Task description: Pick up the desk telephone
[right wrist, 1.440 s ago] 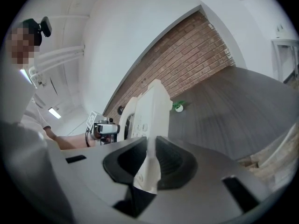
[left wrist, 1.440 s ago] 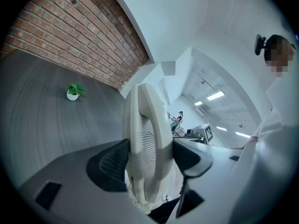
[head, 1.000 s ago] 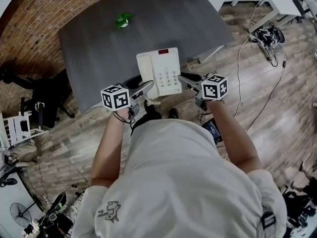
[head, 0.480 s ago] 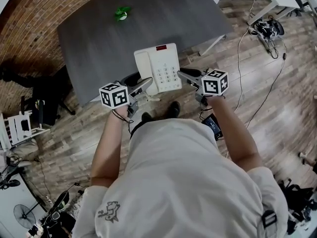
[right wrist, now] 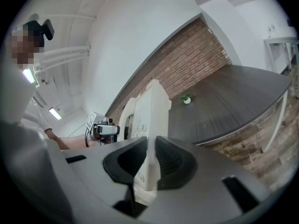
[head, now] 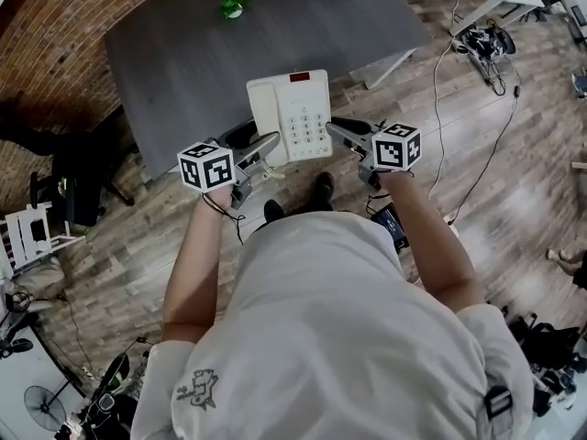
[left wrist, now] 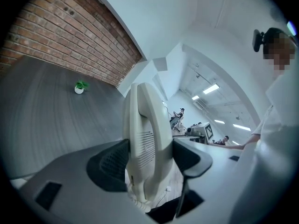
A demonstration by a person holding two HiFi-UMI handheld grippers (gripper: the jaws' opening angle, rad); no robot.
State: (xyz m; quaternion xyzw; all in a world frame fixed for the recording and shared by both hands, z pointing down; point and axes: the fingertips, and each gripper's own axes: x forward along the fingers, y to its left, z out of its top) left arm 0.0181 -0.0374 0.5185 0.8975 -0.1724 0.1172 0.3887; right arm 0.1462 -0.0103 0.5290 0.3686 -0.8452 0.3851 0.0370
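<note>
Dark grey table (head: 165,71), small green potted plant (head: 233,5) on top

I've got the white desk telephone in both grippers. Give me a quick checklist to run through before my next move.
1. Left gripper grip: jaws shut on the handset side of the white desk telephone. Ok.
2. Right gripper grip: jaws pinch the telephone's thin right edge. Ok.
3. Lift: the telephone is in the air, over the near edge of the dark grey table. Ok.
4. Handset seated in its cradle. Ok.
5. Coiled cord: hangs beneath the telephone; where its other end runs, cannot tell.
6. Small green potted plant: at the table's far side, well away from the telephone. Ok.
</note>
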